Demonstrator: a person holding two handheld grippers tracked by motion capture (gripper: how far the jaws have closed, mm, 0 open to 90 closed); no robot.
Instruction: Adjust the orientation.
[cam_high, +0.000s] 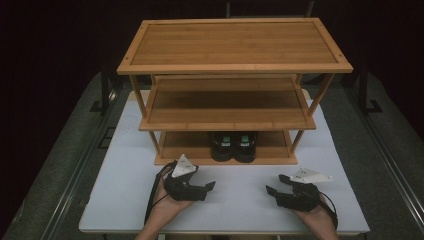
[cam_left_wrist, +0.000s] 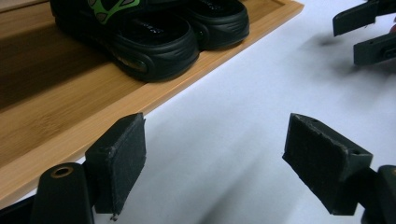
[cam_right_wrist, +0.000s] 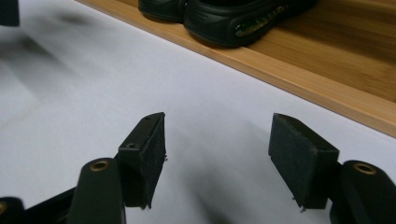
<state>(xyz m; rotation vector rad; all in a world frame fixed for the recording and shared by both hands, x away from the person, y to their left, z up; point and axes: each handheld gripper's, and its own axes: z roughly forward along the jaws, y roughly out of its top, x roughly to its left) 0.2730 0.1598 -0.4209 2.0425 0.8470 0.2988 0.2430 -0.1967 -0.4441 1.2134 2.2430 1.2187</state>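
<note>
Shoes sat paired on the rack's bottom shelf. Left gripper and right gripper rested empty, jaws apart, on the table. Recommended: approach each shoe squarely, low, clearing the shelf edge.

Bamboo rack — perhaps sandals — white table

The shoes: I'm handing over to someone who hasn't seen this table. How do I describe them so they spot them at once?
Find the three-tier bamboo rack standing at the back of the white table. Its bottom shelf holds a pair of black shoes, side by side, right of centre. They are the rack's sole contents, black with green markings; the shelves above are bare.
</note>
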